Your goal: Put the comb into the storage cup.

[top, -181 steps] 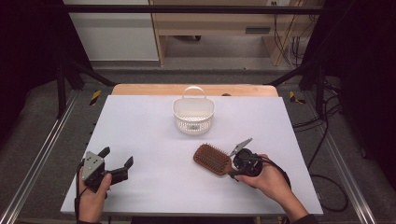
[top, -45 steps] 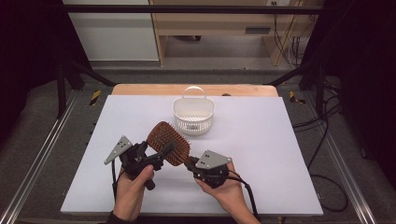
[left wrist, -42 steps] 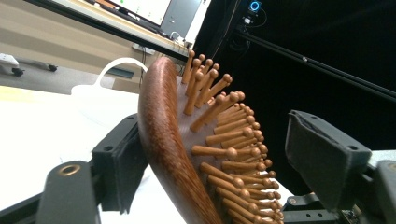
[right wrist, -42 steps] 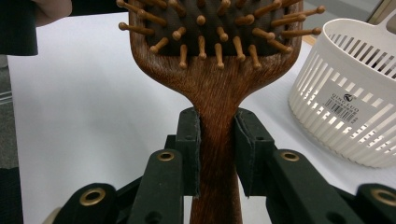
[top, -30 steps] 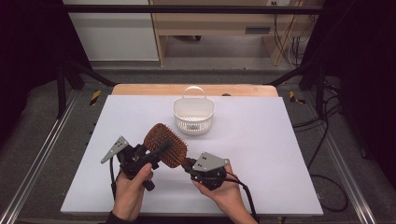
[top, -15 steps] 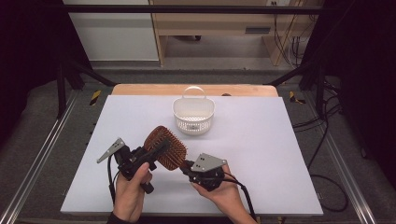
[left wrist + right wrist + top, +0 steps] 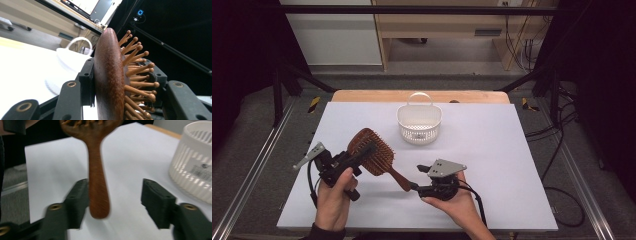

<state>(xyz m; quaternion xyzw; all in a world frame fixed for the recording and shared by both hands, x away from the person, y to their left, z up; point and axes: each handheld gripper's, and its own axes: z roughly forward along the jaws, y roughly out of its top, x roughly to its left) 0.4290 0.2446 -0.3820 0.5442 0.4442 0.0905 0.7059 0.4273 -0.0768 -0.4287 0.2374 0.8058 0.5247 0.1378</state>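
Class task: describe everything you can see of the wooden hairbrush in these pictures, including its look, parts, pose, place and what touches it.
The hairbrush is dark reddish-brown wood with an oval head, ball-tipped wooden pins and a slim, rounded handle. It is lifted above the white table, near the white basket. The left gripper clamps the head, one jaw on the smooth back, the other among the pins. The right gripper has just opened; the handle end sits between its jaws, against one pad and clear of the other.

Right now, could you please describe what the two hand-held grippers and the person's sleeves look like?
Both are black. The left hand-held gripper and right hand-held gripper each carry a grey three-cornered plate and trail a black cable. Their jaws are flat black blocks on arms with brass-coloured rivets. A dark sleeve edges the left wrist.
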